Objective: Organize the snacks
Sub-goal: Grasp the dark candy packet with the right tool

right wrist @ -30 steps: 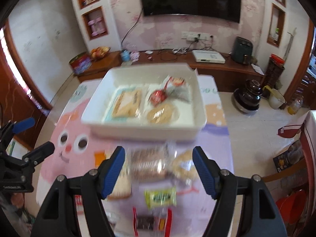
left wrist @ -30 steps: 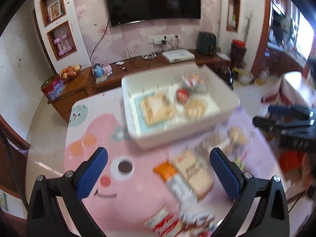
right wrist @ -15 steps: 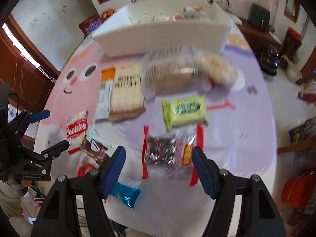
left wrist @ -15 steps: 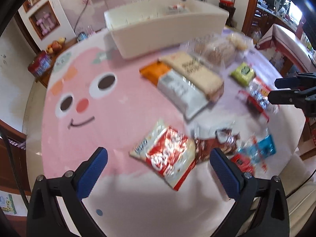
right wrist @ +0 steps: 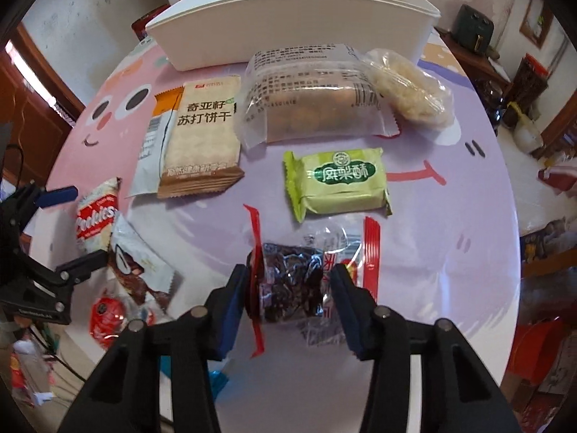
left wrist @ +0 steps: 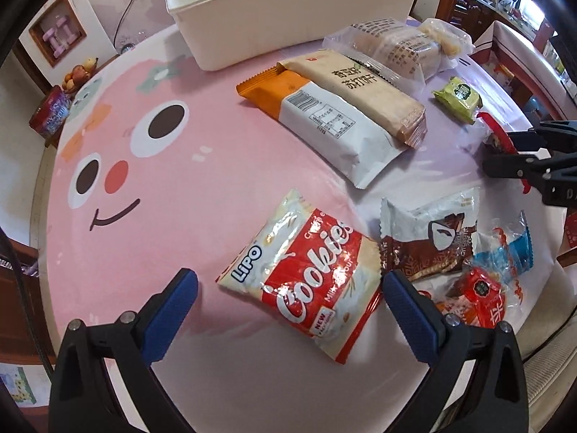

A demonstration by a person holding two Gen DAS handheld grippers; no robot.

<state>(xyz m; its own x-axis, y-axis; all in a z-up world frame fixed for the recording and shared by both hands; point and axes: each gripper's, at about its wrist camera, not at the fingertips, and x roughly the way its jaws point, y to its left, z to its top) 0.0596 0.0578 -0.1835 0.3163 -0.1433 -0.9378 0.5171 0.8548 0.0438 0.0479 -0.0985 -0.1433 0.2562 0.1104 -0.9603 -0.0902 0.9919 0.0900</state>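
Observation:
Snack packets lie scattered on a round table with a pink cartoon cover. My left gripper hangs open and wide just over a red and white Lipo Cookies packet, with its blue fingers on either side of the packet's near end. My right gripper is low over a clear packet of dark snack with red edges. Its jaws are closing with the packet between them, and the pads are at the wrapper's sides. A white bin stands at the far side.
In front of the bin lie a beige cracker pack, a clear bread pack, a rice cake and a green packet. A brown and white packet and a red one sit near the table's front edge.
Both grippers have tipped down and sunk from over the bin to just above the packets near the front of the table. The right jaws have narrowed around the dark snack packet.

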